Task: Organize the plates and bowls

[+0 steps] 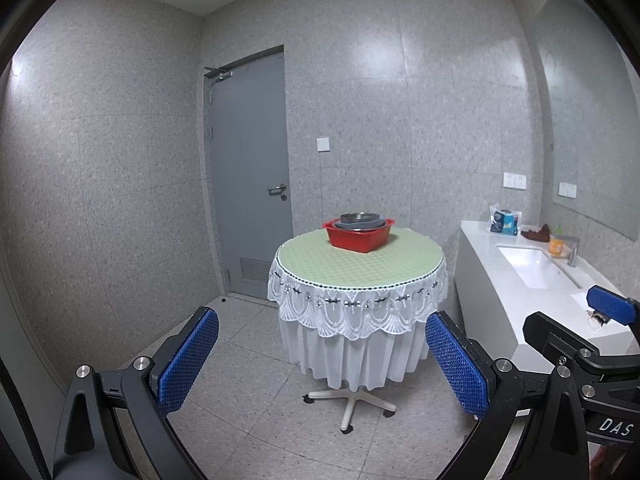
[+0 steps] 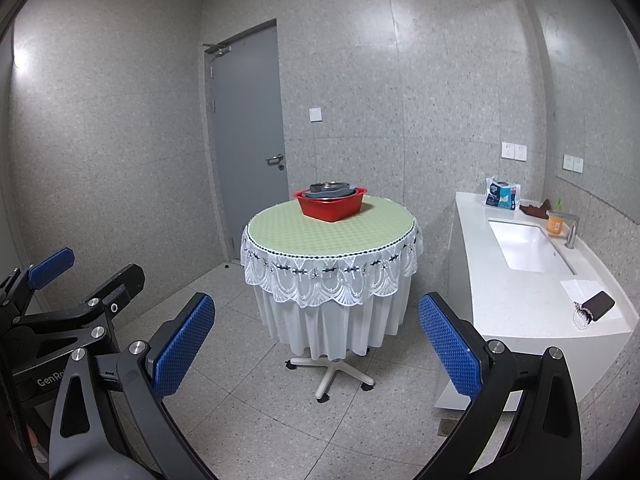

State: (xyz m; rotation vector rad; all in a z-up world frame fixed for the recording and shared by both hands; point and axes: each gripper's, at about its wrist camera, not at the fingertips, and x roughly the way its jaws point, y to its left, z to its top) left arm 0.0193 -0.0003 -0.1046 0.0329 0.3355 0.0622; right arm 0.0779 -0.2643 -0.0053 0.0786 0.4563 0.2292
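A red square basin (image 1: 357,237) (image 2: 331,204) stands on the far side of a round table (image 1: 360,268) (image 2: 332,232) with a pale green top and white lace cloth. Stacked in the basin are a grey plate and a metal bowl (image 1: 360,217) (image 2: 330,188). My left gripper (image 1: 322,354) is open and empty, well short of the table and above the floor. My right gripper (image 2: 316,338) is open and empty too, also short of the table. The right gripper shows at the right edge of the left wrist view, and the left gripper at the left edge of the right wrist view.
A white counter (image 2: 532,304) with a sink (image 2: 524,248) runs along the right wall, carrying a tissue pack (image 2: 502,194), an orange bottle (image 2: 555,224), a brown cloth and a dark phone (image 2: 599,302). A grey door (image 2: 248,140) is behind the table. The table stands on a wheeled base (image 2: 330,376).
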